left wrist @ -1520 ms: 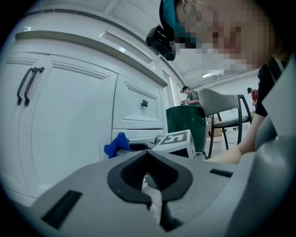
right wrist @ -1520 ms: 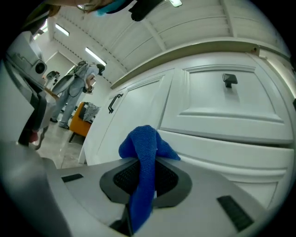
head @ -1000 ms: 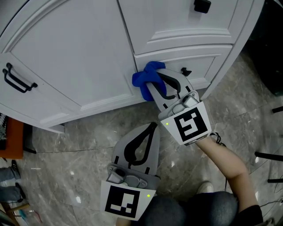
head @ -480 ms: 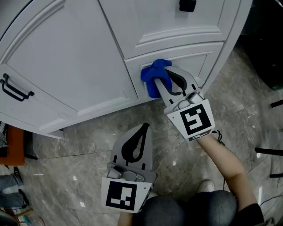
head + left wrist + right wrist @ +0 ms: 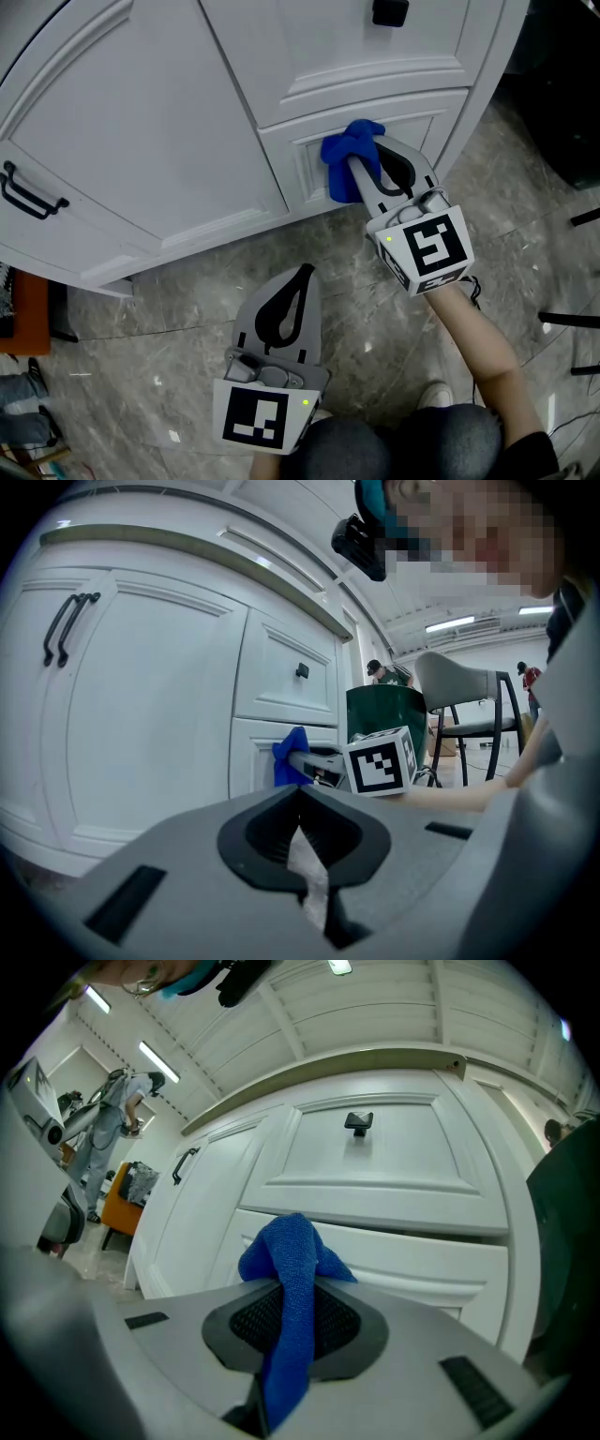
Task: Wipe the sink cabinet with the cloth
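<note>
Cloth [image 5: 347, 155] — blue, bunched into a wad — sits pinched between the jaws of my right gripper [image 5: 364, 173]. Its free end lies against the lower drawer front [image 5: 441, 122] of the white sink cabinet [image 5: 141, 122], just right of the seam beside the big door. In the right gripper view the jaws are closed on it, with a strip of fabric running back between them while the rest bulges out past the tips. My left gripper [image 5: 302, 274] hangs lower, over the grey marbled floor [image 5: 169, 291] and well apart from the cabinet — its jaws meet at the tips with nothing held. A black knob [image 5: 389, 11] sits on the upper drawer above the cloth, and a black bar handle [image 5: 28, 192] on the door far to the left.
</note>
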A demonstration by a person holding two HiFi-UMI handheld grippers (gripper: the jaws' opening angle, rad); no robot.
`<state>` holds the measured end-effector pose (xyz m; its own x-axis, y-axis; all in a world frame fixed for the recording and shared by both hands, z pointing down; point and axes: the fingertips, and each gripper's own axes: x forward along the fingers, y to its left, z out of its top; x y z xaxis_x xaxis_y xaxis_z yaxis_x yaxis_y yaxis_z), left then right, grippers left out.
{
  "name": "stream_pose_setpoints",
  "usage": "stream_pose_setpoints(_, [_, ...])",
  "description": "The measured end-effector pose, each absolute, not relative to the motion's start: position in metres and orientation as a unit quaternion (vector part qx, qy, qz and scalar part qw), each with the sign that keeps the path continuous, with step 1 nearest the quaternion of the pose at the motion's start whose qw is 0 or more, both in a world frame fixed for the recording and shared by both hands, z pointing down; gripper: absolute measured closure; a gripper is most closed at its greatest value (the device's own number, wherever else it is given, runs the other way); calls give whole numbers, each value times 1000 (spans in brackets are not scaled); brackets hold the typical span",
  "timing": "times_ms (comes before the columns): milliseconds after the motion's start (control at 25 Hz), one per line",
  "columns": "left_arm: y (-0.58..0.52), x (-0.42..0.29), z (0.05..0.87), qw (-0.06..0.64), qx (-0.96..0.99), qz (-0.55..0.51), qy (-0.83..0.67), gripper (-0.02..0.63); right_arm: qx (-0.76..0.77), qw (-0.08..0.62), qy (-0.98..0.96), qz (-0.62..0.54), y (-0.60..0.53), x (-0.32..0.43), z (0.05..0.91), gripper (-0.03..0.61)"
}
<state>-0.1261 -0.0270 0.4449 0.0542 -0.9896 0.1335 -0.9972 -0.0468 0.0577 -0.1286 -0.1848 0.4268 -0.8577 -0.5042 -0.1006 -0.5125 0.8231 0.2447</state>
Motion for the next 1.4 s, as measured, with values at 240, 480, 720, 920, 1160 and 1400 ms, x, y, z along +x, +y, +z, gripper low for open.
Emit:
stream_pose_setpoints(240, [-27, -123, 444, 67, 727, 30, -683, 611, -284, 9, 949, 137, -195, -114, 427, 518])
stream_pose_setpoints(480, [-25, -123, 443, 66, 727, 33, -682, 609, -304, 19, 945, 118, -209, -93, 424, 517])
stream_pose_setpoints(720, [-25, -121, 442, 64, 728, 34, -681, 611, -310, 15, 943, 120, -220, -79, 425, 517])
stream_pose_setpoints(920, [-25, -119, 442, 66, 729, 36, -680, 609, -343, 12, 932, 116, -239, -56, 427, 517])
stream_pose_setpoints(1160, [-27, -113, 441, 66, 734, 39, -674, 609, -360, -4, 921, 149, -251, -42, 428, 517])
stream_pose_setpoints(1400, [-26, -110, 439, 63, 735, 41, -673, 611, -367, 3, 918, 153, -253, -38, 429, 517])
